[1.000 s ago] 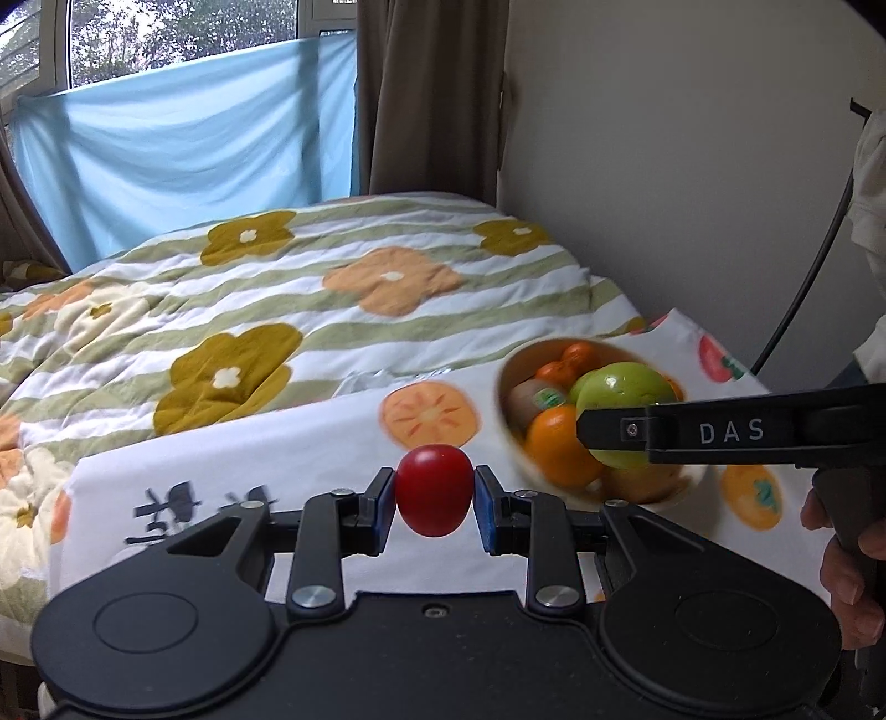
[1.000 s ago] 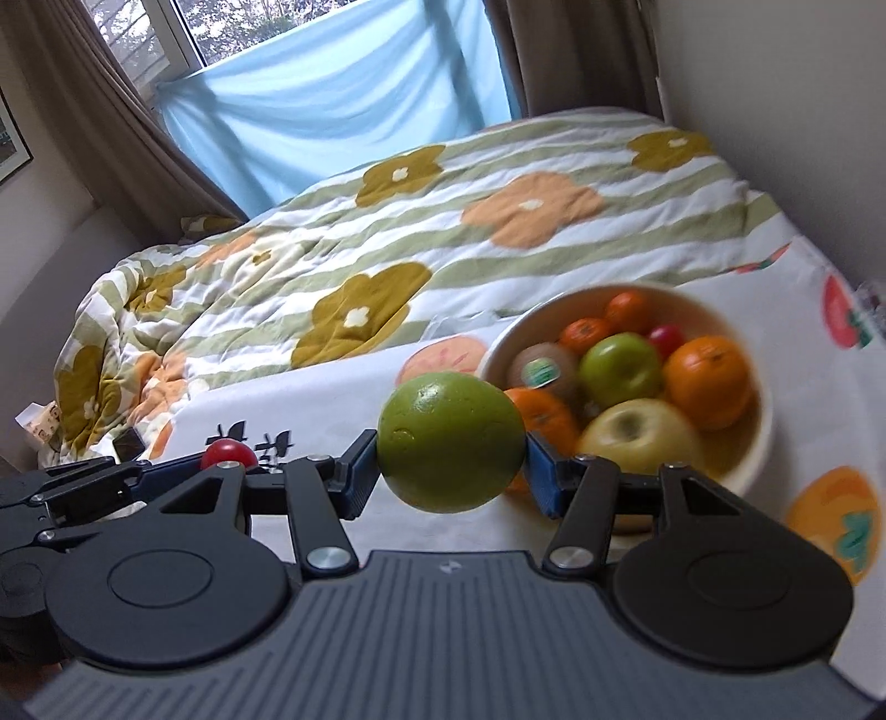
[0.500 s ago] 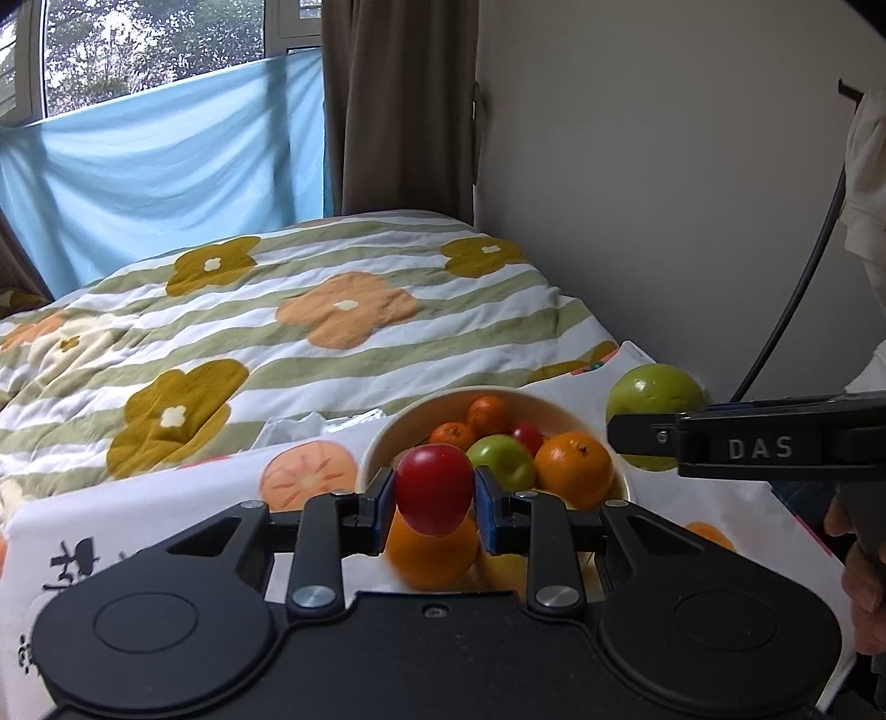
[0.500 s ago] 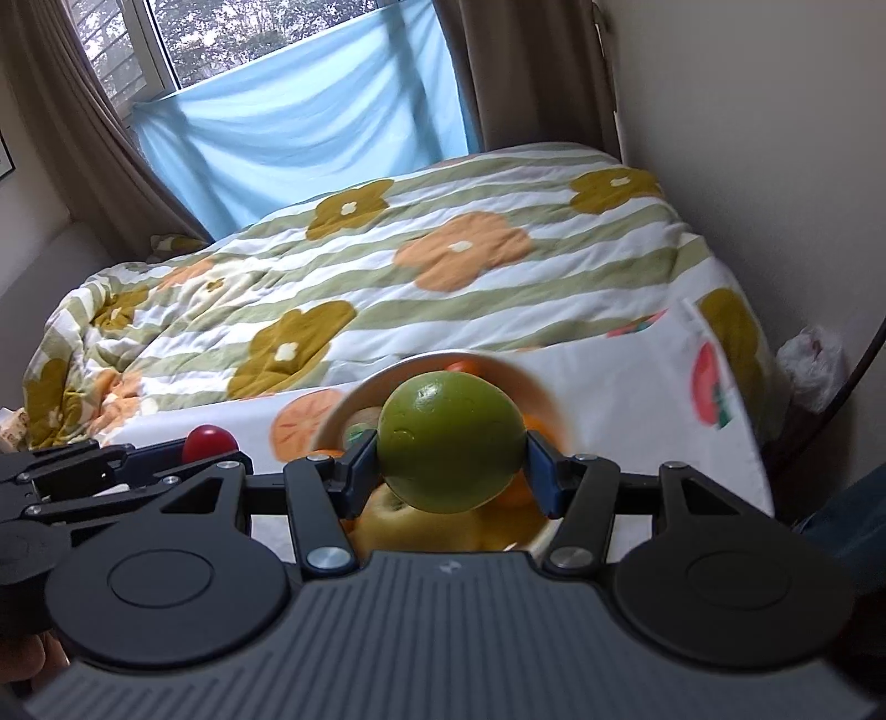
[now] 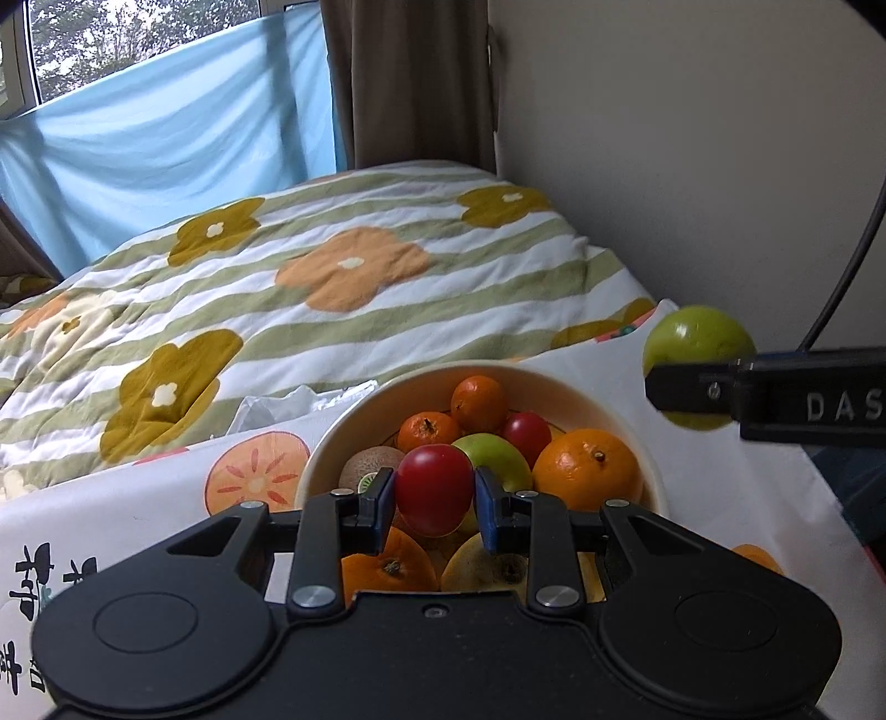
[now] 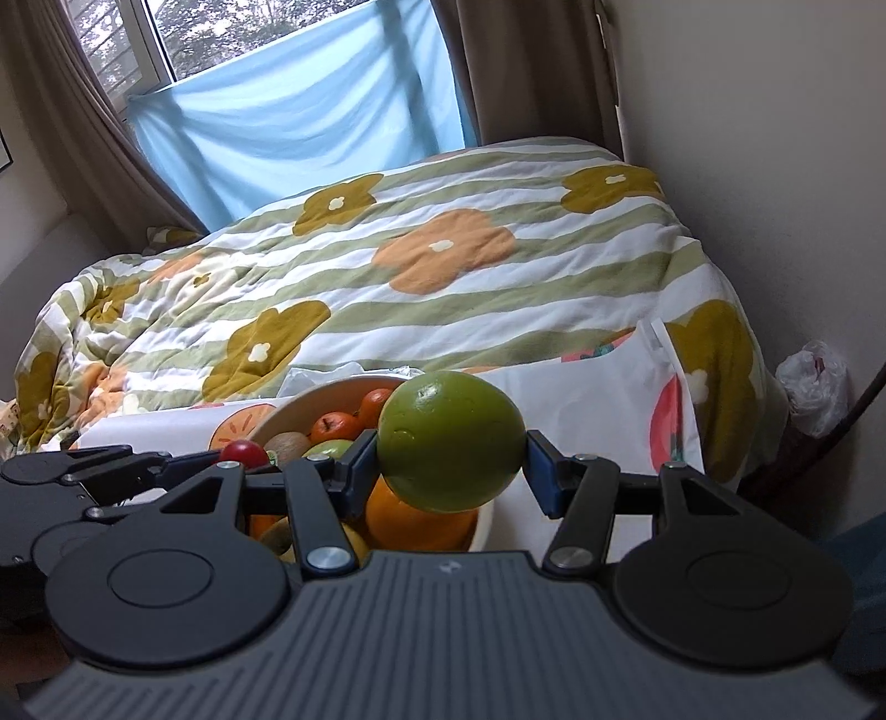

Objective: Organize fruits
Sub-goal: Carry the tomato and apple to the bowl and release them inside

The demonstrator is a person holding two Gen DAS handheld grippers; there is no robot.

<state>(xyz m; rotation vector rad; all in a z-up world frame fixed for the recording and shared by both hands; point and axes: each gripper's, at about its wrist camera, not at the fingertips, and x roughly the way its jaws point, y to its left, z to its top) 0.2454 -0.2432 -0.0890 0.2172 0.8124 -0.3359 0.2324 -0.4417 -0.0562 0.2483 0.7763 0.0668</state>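
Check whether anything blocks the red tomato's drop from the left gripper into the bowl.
No barrier shows. The left gripper holds the red tomato above the bowl, which is already piled with fruit. The right gripper, clamping a green fruit, stays off to the side.

We saw a glossy red tomato [image 5: 433, 487], a matt green fruit [image 6: 451, 441], a smooth cream bowl [image 5: 576, 382], a soft quilted cloth blanket [image 5: 332, 266] and matt black plastic grippers.

light: soft daylight from the far-left window [image 6: 221, 39], fairly dim room
shadows: faint
glare: window slightly blown out
edges: fisheye bending, dark corners
focus: mostly sharp
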